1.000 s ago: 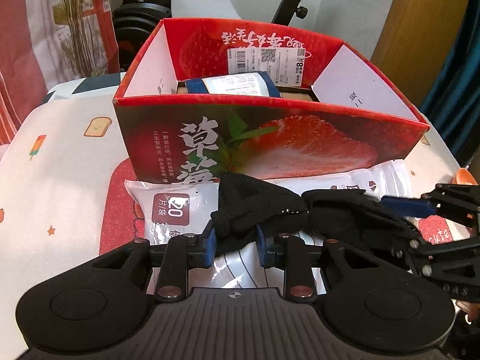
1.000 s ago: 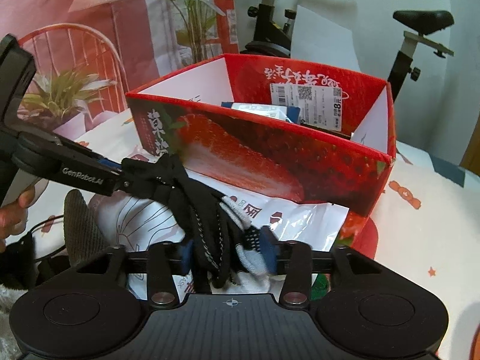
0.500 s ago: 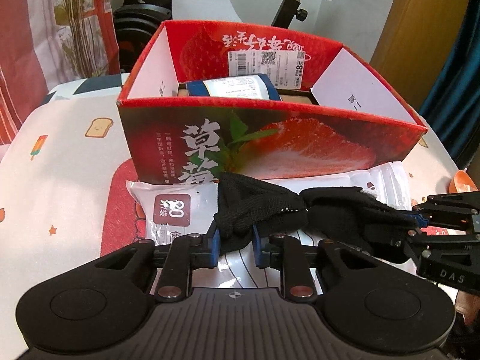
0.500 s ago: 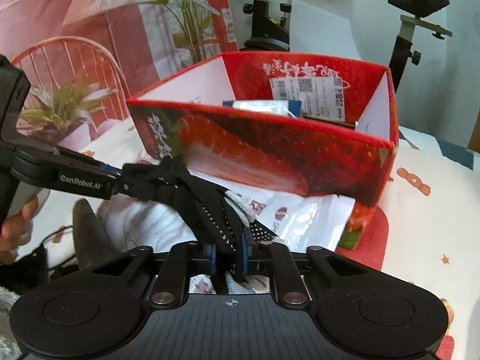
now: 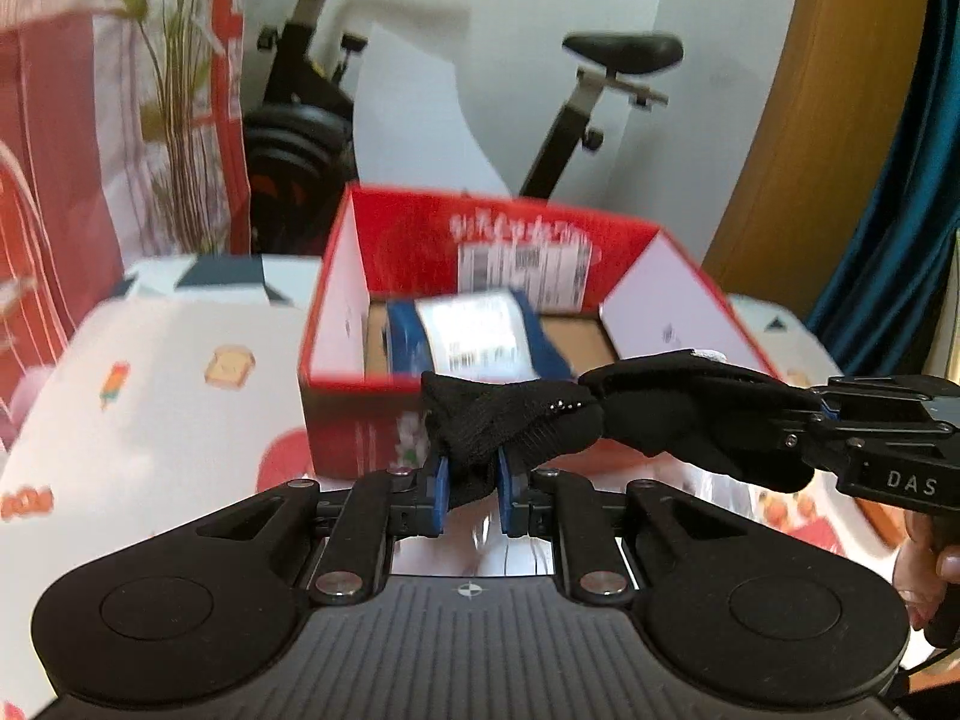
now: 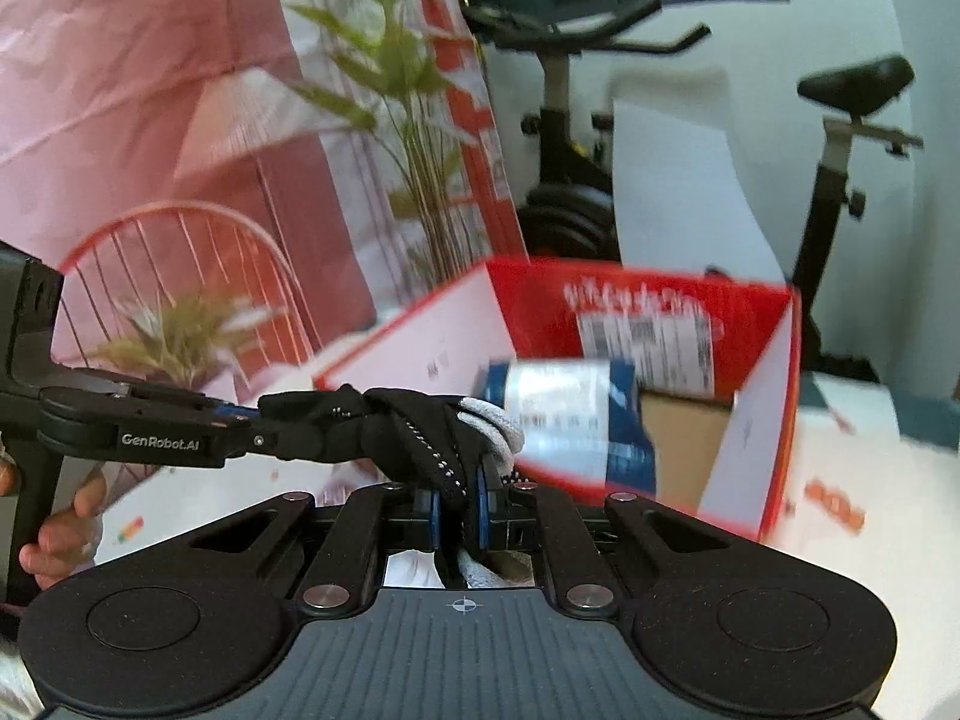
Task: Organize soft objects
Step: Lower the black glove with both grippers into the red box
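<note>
From the left wrist view, my left gripper had its blue-padded fingers closed tight on one bunched end of the black knitted glove. Half a second before, that glove had been hanging low in front of the red strawberry-printed cardboard box, over a white plastic packet; now it was lifted to the level of the near rim, the picture blurred by the lift. I judged the raise done and the carry over the rim next. The glove's long axis ran left to right, stretched nearly level between both tools, its far end pinched by the right gripper.

From the right wrist view, the right gripper was shut on the glove's pale grey cuff end, and the black body led away leftward to the left gripper. The box interior, holding a blue-and-white wrapped pack, now lay open just ahead.
</note>
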A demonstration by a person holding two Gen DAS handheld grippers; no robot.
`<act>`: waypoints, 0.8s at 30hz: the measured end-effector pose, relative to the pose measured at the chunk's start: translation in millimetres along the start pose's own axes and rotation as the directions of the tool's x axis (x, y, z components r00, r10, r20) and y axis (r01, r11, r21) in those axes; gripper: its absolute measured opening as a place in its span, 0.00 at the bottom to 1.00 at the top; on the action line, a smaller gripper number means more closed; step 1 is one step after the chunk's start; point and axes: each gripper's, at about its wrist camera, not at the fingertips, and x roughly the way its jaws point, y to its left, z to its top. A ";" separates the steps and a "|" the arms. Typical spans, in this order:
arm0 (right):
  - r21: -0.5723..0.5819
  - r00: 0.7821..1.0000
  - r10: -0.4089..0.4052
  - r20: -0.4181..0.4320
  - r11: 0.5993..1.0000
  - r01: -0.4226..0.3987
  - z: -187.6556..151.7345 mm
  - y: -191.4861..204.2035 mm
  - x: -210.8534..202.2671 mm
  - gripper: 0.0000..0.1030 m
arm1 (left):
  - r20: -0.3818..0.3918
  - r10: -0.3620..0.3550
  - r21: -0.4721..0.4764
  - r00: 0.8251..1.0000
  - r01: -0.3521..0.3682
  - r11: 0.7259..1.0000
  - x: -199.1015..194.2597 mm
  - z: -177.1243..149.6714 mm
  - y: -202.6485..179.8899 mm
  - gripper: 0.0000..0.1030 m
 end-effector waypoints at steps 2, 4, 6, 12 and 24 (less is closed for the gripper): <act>-0.004 1.000 -0.003 0.016 1.000 0.003 14.9 -3.2 2.6 0.10 | 0.031 -0.003 0.006 1.000 0.003 1.000 -5.5 12.2 -1.0 0.16; -0.012 1.000 -0.008 0.021 1.000 0.008 27.4 -8.5 8.3 0.10 | 0.057 -0.001 0.012 0.998 0.000 1.000 -6.5 25.5 -1.5 0.16; -0.032 1.000 -0.024 0.011 0.999 0.025 40.8 -15.1 19.1 0.10 | 0.074 0.011 0.026 0.997 -0.013 1.000 -3.0 39.1 -2.8 0.16; -0.023 0.994 -0.072 -0.088 0.997 0.070 67.6 -45.9 66.5 0.10 | 0.005 0.038 0.070 0.999 -0.038 0.997 44.2 78.5 -1.4 0.16; -0.011 0.936 -0.131 -0.327 0.991 0.134 42.9 -74.8 128.1 0.10 | -0.248 0.072 0.142 0.966 -0.038 0.989 135.2 82.9 -2.5 0.16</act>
